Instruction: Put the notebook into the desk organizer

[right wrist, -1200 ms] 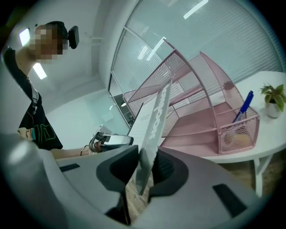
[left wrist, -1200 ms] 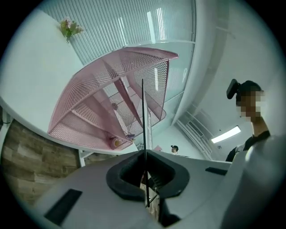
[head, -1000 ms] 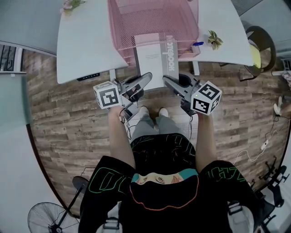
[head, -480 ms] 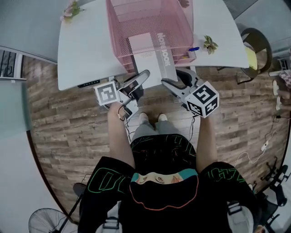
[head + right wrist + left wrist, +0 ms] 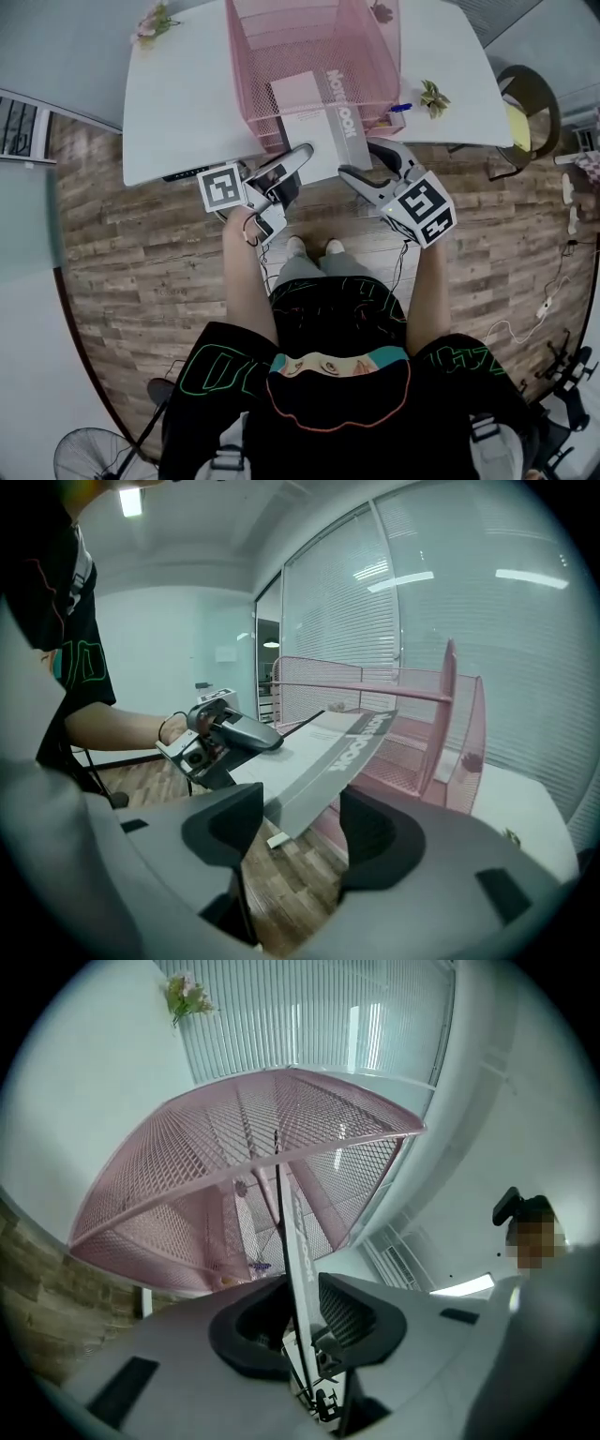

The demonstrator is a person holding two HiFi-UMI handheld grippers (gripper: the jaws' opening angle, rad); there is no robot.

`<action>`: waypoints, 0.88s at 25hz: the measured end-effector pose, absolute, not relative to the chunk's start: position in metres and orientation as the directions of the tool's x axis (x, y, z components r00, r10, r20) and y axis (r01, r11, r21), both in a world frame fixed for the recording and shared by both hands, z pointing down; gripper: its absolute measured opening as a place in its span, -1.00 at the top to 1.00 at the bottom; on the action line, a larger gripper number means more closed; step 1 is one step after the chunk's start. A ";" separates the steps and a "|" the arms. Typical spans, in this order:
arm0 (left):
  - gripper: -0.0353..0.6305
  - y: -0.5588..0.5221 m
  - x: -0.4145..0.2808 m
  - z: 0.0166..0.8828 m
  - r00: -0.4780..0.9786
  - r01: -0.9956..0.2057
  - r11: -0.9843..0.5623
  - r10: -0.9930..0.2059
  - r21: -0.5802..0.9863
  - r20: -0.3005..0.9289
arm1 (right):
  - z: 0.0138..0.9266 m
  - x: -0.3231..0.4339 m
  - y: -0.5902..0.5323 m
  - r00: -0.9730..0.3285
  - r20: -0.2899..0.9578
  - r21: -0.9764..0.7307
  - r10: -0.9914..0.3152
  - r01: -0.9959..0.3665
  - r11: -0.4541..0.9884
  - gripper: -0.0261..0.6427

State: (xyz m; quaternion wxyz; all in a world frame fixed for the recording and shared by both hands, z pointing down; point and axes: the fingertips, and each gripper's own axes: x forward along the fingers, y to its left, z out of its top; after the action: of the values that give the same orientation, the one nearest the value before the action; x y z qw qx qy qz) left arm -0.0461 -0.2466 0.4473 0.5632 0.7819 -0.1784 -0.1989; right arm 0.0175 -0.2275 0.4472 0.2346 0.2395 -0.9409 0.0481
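**Notebook resting part-way in pink organizer**

The notebook [image 5: 314, 117] lies half inside the pink mesh desk organizer [image 5: 272, 47] at twelve o'clock, its near end overhanging the white desk [image 5: 178, 103]. The left gripper [image 5: 298, 164] is at the notebook's seven o'clock and the right gripper [image 5: 366, 159] at its five. Both pairs of jaws have just been opening and stand apart around its edge, unclamped.

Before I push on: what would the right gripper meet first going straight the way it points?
The notebook: its near corner sits between the right gripper's jaws, which have just been opening. Behind it, probably the pink desk organizer.

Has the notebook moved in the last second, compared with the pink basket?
Yes. The notebook has slid further into the pink desk organizer, away from the person; less of it overhangs the white desk's near edge.
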 end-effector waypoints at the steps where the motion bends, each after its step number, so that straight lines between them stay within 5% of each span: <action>1: 0.61 -0.248 -0.047 0.446 0.853 -0.050 -0.305 -0.509 0.951 -0.119 | 0.446 0.018 -0.228 -0.785 0.455 0.005 -0.421 -0.470 0.883 0.19; 10: 0.44 -0.253 -0.056 0.435 0.808 -0.057 -0.337 -0.569 0.940 -0.155 | 0.443 0.014 -0.228 -0.824 0.404 -0.128 -0.397 -0.481 0.867 0.10; 16: 0.26 -0.262 -0.070 0.431 0.795 -0.163 -0.390 -0.596 0.907 -0.114 | 0.430 -0.001 -0.240 -0.870 0.302 -0.323 -0.390 -0.478 0.817 0.27; 22: 0.05 -0.237 -0.071 0.447 0.885 -0.336 -0.568 -0.463 0.752 0.045 | 0.431 -0.005 -0.256 -0.850 0.289 -0.348 -0.441 -0.522 0.778 0.27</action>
State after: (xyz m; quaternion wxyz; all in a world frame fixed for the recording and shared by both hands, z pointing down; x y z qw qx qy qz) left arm -0.0705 -0.2368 0.4466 0.4060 0.8819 -0.2264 -0.0784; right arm -0.0049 -0.2564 0.4311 0.0963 0.2566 -0.9380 0.2121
